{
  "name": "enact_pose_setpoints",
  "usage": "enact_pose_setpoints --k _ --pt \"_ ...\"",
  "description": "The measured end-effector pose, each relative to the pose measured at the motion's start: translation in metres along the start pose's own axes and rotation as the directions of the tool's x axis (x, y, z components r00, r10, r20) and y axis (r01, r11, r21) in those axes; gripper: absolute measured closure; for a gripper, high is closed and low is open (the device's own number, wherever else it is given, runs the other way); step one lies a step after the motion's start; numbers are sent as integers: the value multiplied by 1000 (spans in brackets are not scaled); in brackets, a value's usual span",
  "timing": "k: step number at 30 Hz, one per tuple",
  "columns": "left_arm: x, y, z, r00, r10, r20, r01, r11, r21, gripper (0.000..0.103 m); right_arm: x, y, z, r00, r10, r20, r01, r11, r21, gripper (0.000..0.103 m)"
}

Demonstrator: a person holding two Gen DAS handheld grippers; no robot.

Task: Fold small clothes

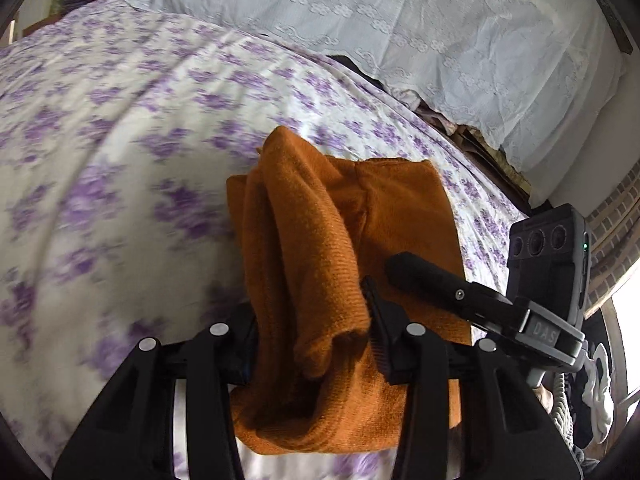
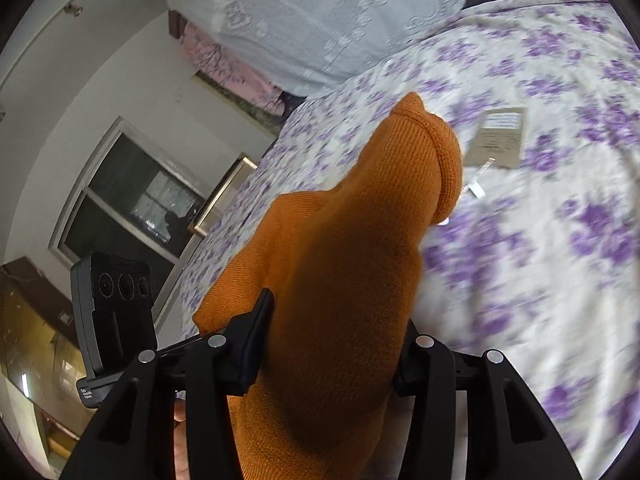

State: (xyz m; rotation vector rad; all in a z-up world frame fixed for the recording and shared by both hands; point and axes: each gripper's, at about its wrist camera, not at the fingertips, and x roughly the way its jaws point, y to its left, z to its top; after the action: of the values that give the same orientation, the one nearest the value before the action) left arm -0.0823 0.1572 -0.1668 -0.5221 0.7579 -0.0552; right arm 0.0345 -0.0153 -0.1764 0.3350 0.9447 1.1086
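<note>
Both the left gripper and right gripper are clamping the bunched rust-orange knitted garment at centre frame (fold barely begun, nothing laid flat yet).

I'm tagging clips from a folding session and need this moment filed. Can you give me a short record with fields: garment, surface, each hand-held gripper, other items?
garment: orange knit garment, bunched, partly lifted
surface: bed sheet with purple flowers
left hand-held gripper: closed on a fold of the garment
right hand-held gripper: closed on a bunched part of the garment
other items: pale lace cloth beyond the sheet; paper card lying on the sheet
image quality: sheet blurred by motion
</note>
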Motion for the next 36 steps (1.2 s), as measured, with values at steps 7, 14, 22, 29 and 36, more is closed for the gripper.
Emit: enact_pose_setpoints --k 7,14,22,29,36 --pt "-64 57 -1 996 60 71 -54 995 -78 61 57 69 -4 995 75 -62 -79 995 -56 54" --pt "-127 136 9 979 155 135 -133 979 -157 61 142 142 -1 976 148 -160 -167 980 -108 54" --pt "-192 224 10 942 256 216 -190 940 -285 62 231 211 -7 938 218 -269 -263 954 -142 54" --pt "-220 289 -7 910 322 260 -197 889 -413 62 300 246 -23 901 232 -366 -306 938 -160 55" --pt "-201 333 -47 922 272 276 -87 840 -536 59 342 232 -34 906 141 -398 -232 954 -190 55"
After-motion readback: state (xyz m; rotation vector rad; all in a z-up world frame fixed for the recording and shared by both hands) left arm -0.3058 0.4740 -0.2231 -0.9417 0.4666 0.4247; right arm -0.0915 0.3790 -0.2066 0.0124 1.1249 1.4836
